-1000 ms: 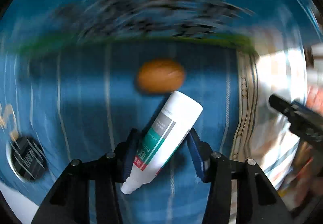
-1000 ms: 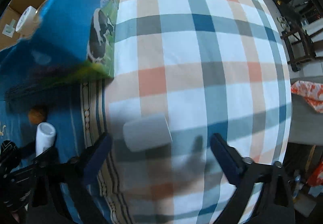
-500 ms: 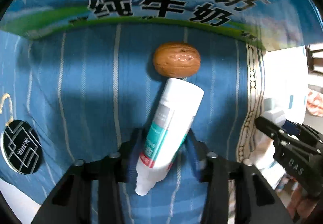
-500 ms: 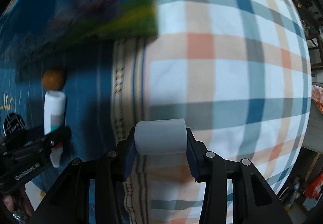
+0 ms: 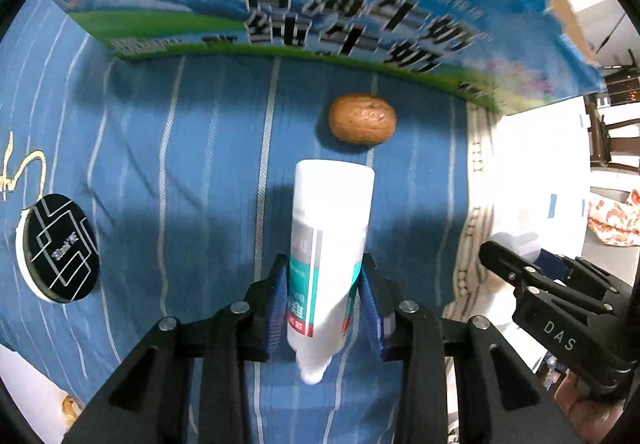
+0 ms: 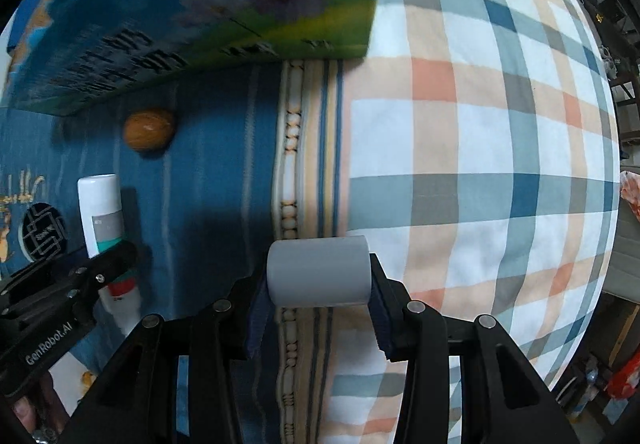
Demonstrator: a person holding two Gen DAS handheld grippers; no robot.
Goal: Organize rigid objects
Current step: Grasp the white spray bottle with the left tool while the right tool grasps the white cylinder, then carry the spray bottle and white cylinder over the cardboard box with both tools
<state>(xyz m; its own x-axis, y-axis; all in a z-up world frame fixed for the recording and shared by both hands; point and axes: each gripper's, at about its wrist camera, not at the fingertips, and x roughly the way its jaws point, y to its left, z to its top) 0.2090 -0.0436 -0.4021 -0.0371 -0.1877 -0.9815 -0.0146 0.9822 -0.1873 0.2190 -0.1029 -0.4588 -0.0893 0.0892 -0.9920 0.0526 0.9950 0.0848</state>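
In the left wrist view the left gripper [image 5: 325, 308] sits at bottom centre, its jaws closing on a white bottle [image 5: 328, 256] with a teal and red label; the blue pads press both sides of the bottle, whose cap end points toward the lower edge and whose flat base points up the frame; just above that base a brown walnut [image 5: 362, 118] lies on the blue striped cloth [image 5: 192, 164]; a blue milk carton box [image 5: 320, 4] spans the top; a black round disc [image 5: 60, 247] lies at the left edge. In the right wrist view the right gripper [image 6: 318, 298] at bottom centre is clamped on a grey cylinder [image 6: 318, 270] lying crosswise between its pads, over the seam where the blue cloth meets a plaid cloth [image 6: 480, 164]; the bottle and the left gripper show at lower left.
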